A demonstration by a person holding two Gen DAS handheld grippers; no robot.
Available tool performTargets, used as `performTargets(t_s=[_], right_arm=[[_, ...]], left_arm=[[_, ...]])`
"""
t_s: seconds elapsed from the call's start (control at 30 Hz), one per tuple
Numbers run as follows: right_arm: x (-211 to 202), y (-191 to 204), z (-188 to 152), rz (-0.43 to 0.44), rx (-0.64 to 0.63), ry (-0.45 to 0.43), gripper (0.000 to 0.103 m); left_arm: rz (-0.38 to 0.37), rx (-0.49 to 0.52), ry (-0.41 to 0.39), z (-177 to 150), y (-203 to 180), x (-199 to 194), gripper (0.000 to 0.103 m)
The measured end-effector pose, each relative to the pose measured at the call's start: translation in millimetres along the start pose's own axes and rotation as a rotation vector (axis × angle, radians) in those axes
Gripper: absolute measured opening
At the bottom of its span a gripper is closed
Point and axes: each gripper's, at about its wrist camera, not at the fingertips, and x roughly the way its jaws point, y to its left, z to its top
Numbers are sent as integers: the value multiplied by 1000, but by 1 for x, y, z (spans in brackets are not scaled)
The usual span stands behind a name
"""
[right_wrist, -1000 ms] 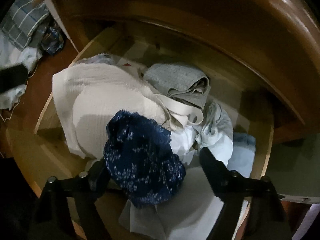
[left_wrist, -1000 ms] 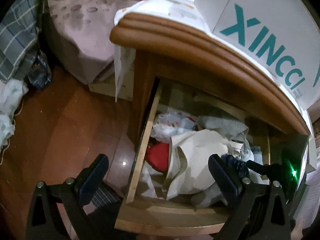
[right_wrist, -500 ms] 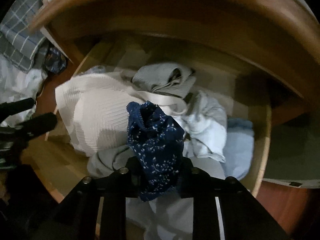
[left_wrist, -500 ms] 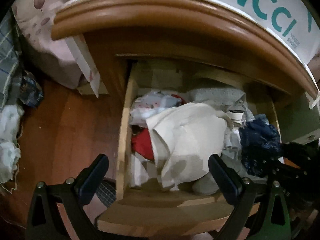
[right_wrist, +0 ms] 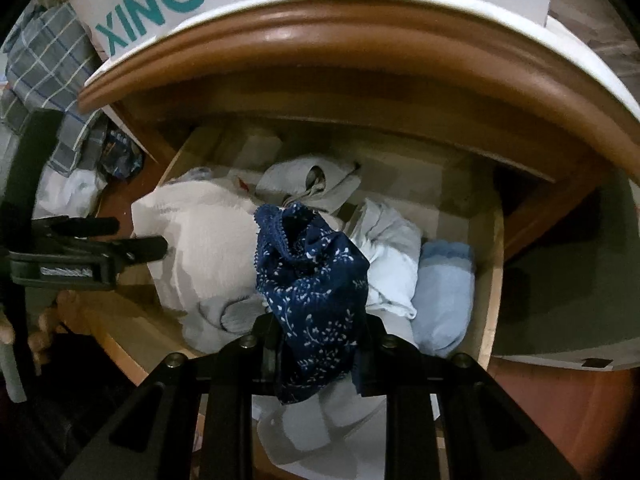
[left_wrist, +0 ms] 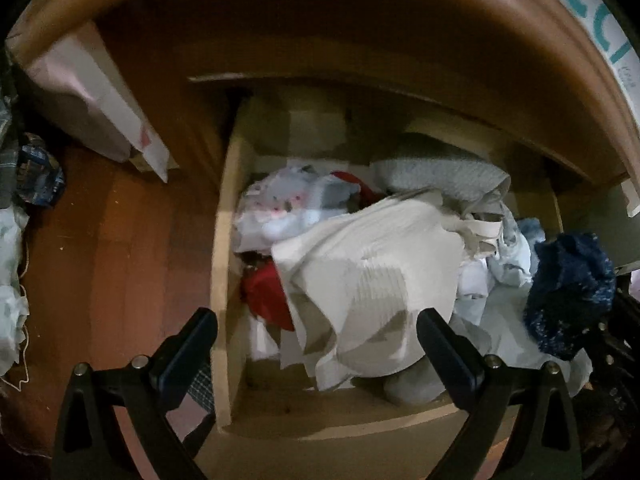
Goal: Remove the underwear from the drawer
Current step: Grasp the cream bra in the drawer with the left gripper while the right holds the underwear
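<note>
Both fingers of the right gripper (right_wrist: pixel 316 344) are clenched on the navy underwear (right_wrist: pixel 312 280), lifted above the drawer (right_wrist: pixel 494 280) near its right side; left gripper (left_wrist: pixel 316 344) is released, holding nothing.

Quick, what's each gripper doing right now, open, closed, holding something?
Left gripper: open, holding nothing, above the cream cloth in the drawer.
Right gripper: closed on the navy patterned underwear.
</note>
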Motion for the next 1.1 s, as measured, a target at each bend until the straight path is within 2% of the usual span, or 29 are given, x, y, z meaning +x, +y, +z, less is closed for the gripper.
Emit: performTargets(t_s=[0.27,0.53,0.6,0.67,0.8,0.9,1.03,1.1], right_arm=[[-8,-14,3,6,53,-34,22],[-14,-23,7,16,85,-63,22],[-15,-25,7,18,94,-66,22],[-16,-25,8,25,99,-71,22],[-17,-24,9,31,102,-79,22],[-18,-24,10,38,109,-79,22],[-19,-24,12,55,112,-85,22],[-20,-22,12,49,102,-88,22]], left_arm=[[-54,-33,53,14,-5,17,102],[-58,17,74,10,-35,19,102],[-64,7,58,7,-39,14,97],[-56,-21,57,5,-36,11,78],[-81,-30,62,-2,-34,5,65],[-97,16,37,-7,-38,-1,64],[-119,42,61,-7,-48,8,66],[-77,66,74,-7,-55,16,71]])
